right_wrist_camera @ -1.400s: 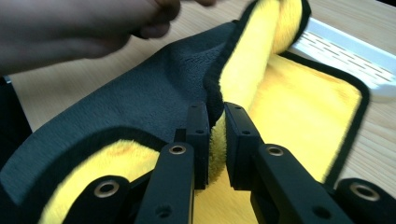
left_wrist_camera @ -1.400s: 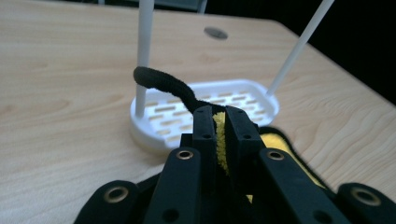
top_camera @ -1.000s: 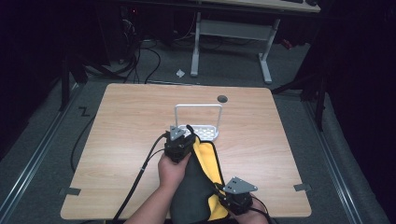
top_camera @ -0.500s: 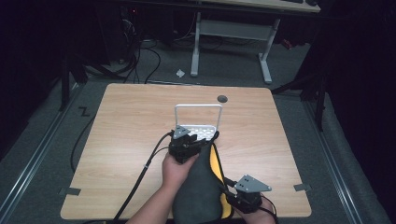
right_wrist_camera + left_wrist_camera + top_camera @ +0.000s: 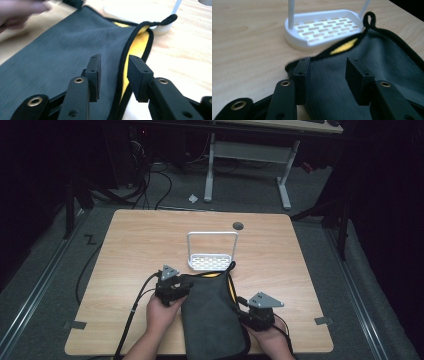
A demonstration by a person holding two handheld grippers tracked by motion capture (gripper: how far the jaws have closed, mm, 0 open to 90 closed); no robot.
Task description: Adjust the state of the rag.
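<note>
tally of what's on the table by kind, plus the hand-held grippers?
Dark grey cloth with yellow lining: 1
White rack with handle: 1
Hand-held grippers: 2, the left hand-held gripper and the right hand-held gripper, both open over the cloth
Total: 4

A dark grey pouch (image 5: 212, 317) is being seen lying flat on the worktop (image 5: 125, 250), lengthwise from the near edge toward the middle. It is being edged all round with black piping, and a small black loop (image 5: 369, 18) is being shown at its far corner. Along its right side the edge is being seen parted, so that a yellow lining (image 5: 138, 45) is being exposed. Its far end is being seen just at the base of a white rack (image 5: 212, 261); whether they touch cannot be told.
</note>
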